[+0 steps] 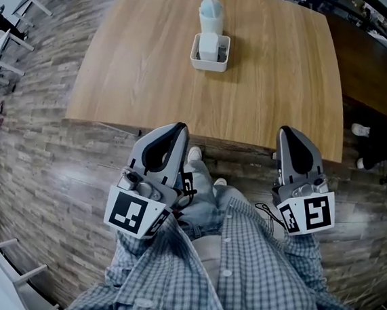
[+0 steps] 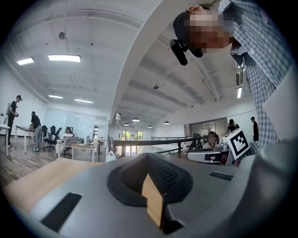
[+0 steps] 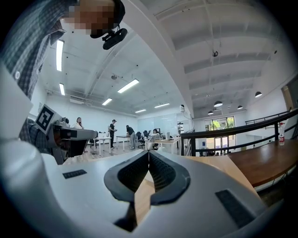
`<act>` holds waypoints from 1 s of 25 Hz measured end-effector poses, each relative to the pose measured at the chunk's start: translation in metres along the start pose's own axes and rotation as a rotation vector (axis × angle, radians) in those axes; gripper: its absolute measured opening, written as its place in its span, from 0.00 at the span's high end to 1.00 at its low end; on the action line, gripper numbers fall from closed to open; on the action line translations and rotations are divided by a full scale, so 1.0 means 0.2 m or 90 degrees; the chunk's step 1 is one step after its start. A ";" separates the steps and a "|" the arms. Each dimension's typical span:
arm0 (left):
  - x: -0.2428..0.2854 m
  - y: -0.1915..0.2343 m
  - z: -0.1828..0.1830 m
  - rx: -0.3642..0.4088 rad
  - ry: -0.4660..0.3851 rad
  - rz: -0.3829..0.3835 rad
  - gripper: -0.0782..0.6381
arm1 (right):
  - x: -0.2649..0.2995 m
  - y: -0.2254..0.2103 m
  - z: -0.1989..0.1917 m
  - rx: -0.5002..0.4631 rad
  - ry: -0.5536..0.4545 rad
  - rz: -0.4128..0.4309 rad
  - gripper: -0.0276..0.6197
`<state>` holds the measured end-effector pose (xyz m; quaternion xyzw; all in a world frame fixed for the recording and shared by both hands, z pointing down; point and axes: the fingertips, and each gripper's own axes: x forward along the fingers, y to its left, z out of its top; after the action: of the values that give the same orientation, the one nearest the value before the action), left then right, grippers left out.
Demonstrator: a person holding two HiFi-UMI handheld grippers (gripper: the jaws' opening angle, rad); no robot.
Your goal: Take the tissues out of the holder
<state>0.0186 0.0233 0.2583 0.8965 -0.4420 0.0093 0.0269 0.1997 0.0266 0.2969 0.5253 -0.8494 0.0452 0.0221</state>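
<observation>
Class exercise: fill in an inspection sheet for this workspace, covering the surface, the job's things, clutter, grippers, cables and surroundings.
Surface: light wooden table, with things only near its far edge.
Job's things: white holder on the table, tissues still inside it.
Clutter: a pale cup right behind the holder; cannot tell if they touch.
Grippers: left gripper and right gripper both shut and empty, held short of the table's near edge.
Cables: a thin dark cord beside the right gripper, over the checked shirt.
Surroundings: plank floor, a darker table to the right, people far off.
</observation>
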 end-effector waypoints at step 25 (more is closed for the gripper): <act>0.37 0.24 0.02 -0.011 -0.009 -0.059 0.88 | 0.30 -0.11 0.04 -0.083 0.024 -0.037 0.94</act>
<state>0.0250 -0.0654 0.2589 0.9159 -0.4001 -0.0021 0.0321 0.1926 -0.0366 0.2951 0.5464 -0.8343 -0.0010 0.0733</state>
